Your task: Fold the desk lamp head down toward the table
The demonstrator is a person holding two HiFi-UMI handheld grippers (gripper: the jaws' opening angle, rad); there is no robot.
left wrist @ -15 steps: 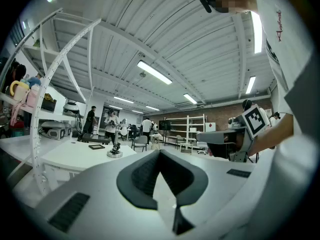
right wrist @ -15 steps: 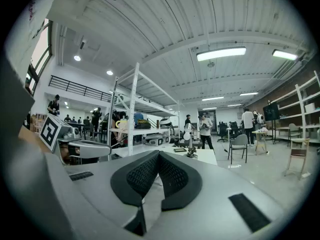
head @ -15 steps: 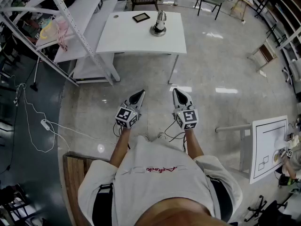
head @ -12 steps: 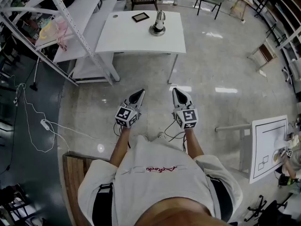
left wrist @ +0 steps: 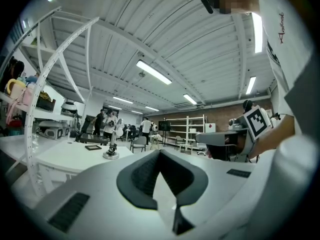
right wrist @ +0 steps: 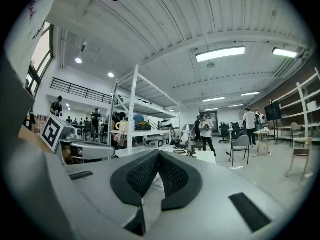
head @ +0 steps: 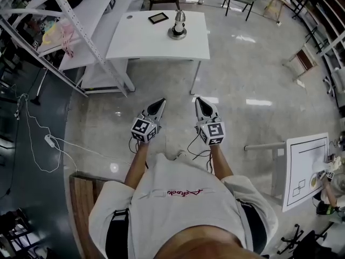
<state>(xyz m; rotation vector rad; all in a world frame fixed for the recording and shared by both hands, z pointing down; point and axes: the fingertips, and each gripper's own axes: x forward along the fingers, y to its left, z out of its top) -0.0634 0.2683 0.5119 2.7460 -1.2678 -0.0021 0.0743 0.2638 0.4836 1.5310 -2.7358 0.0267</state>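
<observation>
Left gripper [head: 160,102] and right gripper [head: 198,101]: held level, side by side in front of the person's chest, over bare floor. Both sets of jaws are pressed together with nothing between them. Lamp [head: 177,26] stands on the white table [head: 145,42] well ahead, near a dark panel [head: 158,18]. Neither gripper is near it.

This is a big lab hall. White tables [head: 151,42], metal shelves [head: 94,20] and long ceiling lamps [right wrist: 220,53] fill it.
</observation>
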